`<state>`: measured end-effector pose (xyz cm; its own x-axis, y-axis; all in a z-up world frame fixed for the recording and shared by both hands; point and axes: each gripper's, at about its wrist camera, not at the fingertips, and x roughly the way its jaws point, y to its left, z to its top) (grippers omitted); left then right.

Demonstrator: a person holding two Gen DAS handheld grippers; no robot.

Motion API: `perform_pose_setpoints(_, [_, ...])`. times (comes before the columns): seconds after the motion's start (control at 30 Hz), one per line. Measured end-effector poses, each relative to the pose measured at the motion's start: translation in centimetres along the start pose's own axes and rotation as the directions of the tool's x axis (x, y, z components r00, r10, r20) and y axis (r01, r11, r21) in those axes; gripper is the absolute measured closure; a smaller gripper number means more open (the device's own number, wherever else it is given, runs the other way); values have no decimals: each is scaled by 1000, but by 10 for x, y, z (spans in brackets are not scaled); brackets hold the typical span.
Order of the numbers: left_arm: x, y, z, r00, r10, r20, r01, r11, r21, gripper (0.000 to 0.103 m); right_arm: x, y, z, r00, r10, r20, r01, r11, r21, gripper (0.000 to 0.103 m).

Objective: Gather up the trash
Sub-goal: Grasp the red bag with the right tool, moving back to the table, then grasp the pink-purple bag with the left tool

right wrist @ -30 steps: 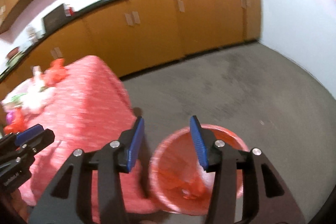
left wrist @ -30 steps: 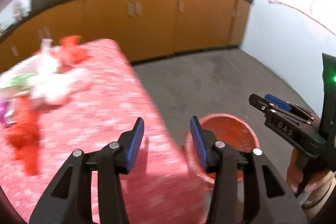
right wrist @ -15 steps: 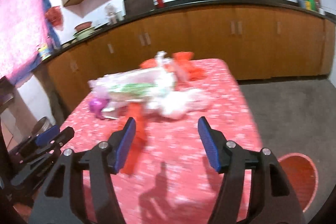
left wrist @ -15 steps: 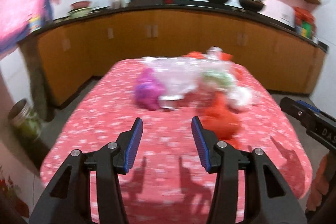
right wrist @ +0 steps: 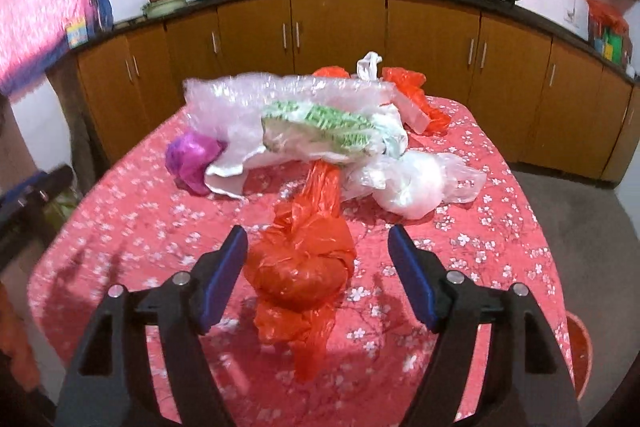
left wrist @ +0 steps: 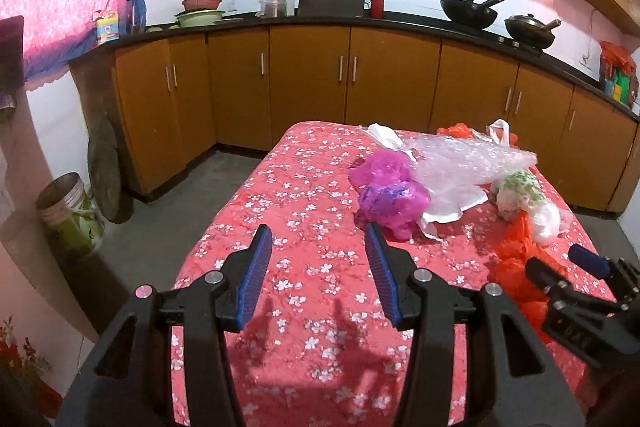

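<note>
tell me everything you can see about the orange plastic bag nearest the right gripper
The orange plastic bag is thin, crinkled, glossy film bunched into a knotted lump, with a twisted tail running back under the white bags and loose flaps spilling forward. It lies on the red floral tablecloth, between the open right gripper fingers, ungrasped.

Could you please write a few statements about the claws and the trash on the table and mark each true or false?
1. The right claw is open around the orange bag. True.
2. The left claw is gripping the purple bag. False: it is open and empty, short of that bag.
3. The trash lies on a table with a red flowered cloth. True.
4. The orange bag is already in the red bin. False: it lies on the table; the bin stands on the floor beside it.
</note>
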<state>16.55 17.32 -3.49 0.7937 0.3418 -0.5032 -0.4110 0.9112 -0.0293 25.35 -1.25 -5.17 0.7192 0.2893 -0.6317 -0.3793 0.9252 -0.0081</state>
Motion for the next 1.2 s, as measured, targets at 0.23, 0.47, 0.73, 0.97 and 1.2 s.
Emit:
perform_pose_setpoints(0.23, [8, 1, 0, 1000, -17, -3, 17, 1000, 4, 46, -1, 4, 1, 1000, 14, 1, -14, 999, -35, 68])
perform_pose_setpoints(0.47, [21, -5, 1, 998, -41, -37, 41, 999, 1, 46, -29, -15, 1, 996, 79, 51, -80, 997, 15, 74])
perform_pose_setpoints(0.73, [53, -28, 15, 993, -87, -84, 90, 996, 28, 44, -61, -44, 2, 992, 65, 107, -71, 996, 48, 74])
perform_pose_setpoints(0.97, [77, -46, 26, 988, -120, -102, 127, 990, 61, 40, -71, -68, 4, 991, 13, 131, -23, 997, 78, 74])
perform_pose_setpoints(1.2, [102, -57, 28, 983, -113, -147, 128, 987, 97, 40, -68, -84, 9, 989, -18, 144, 1, 993, 121, 74])
